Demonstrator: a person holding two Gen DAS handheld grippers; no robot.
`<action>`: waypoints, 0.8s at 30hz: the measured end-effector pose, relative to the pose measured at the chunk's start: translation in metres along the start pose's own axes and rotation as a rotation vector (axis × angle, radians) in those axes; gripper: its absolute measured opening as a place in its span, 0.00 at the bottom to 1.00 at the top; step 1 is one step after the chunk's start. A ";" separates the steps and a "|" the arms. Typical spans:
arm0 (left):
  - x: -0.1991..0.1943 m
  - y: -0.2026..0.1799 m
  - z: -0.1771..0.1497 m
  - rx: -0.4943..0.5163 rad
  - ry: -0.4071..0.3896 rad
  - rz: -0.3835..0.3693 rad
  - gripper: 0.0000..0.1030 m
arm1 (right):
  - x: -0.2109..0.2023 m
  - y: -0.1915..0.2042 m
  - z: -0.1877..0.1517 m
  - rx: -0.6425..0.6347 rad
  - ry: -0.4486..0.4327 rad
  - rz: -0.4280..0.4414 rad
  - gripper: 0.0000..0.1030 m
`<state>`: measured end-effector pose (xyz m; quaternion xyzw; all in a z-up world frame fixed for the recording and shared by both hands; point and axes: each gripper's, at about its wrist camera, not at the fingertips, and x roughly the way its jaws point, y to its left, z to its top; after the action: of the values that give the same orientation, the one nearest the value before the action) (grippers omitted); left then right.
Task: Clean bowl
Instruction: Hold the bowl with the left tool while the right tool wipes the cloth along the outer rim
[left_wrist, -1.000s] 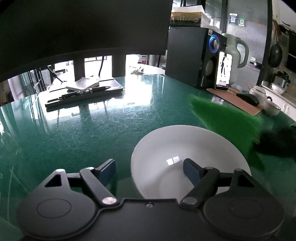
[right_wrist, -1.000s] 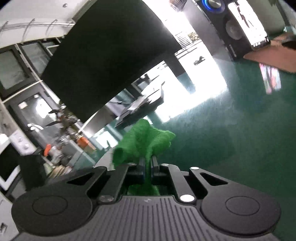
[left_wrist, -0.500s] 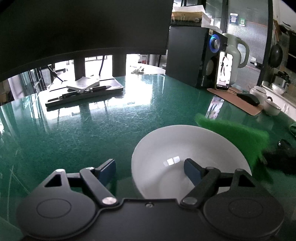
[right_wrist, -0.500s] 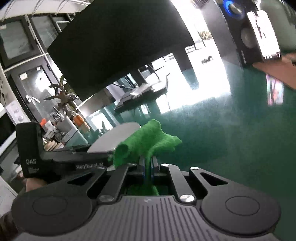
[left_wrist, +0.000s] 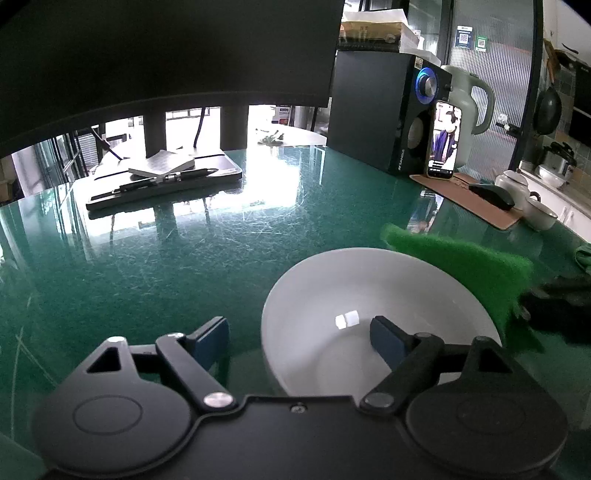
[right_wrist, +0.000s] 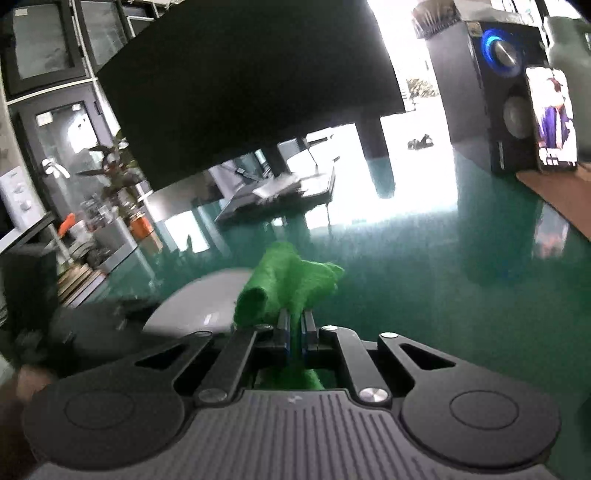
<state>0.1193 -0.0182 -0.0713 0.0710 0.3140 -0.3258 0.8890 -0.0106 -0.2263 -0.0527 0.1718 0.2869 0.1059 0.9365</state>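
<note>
A white bowl (left_wrist: 354, 295) sits on the green glass table (left_wrist: 184, 258), close in front of my left gripper (left_wrist: 297, 326). Its jaws are opening: the left finger is outside the bowl's near-left rim, the right finger inside, and neither pad presses on the rim. My right gripper (right_wrist: 295, 317) is shut on a bright green cloth (right_wrist: 291, 280), which sticks out ahead of its fingers. In the left wrist view the green cloth (left_wrist: 472, 269) hangs over the bowl's right rim. The right wrist view shows the bowl (right_wrist: 199, 302) just left of the cloth.
A black tray (left_wrist: 166, 181) with a notebook and pens lies at the back under a large dark monitor (left_wrist: 166, 48). At back right stand a speaker (left_wrist: 384, 110), a lit phone (left_wrist: 443, 140), a kettle, and a brown mat (left_wrist: 469, 199) with a mouse, teapot and cup.
The green cloth has come down and left from above the table to the bowl's right rim. The right wrist view has rolled back towards level. My left gripper has stayed at the bowl.
</note>
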 end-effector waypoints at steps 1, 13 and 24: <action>0.000 0.000 0.000 0.000 0.000 0.002 0.81 | 0.000 0.002 0.000 -0.012 -0.001 -0.004 0.07; 0.000 0.001 0.000 -0.001 0.000 0.000 0.82 | 0.028 0.002 0.018 -0.035 -0.026 -0.038 0.06; -0.001 0.000 0.000 -0.004 -0.001 0.011 0.82 | 0.025 0.001 0.015 -0.035 -0.019 -0.028 0.07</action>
<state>0.1187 -0.0175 -0.0709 0.0708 0.3139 -0.3205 0.8909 0.0184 -0.2221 -0.0531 0.1525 0.2785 0.0962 0.9434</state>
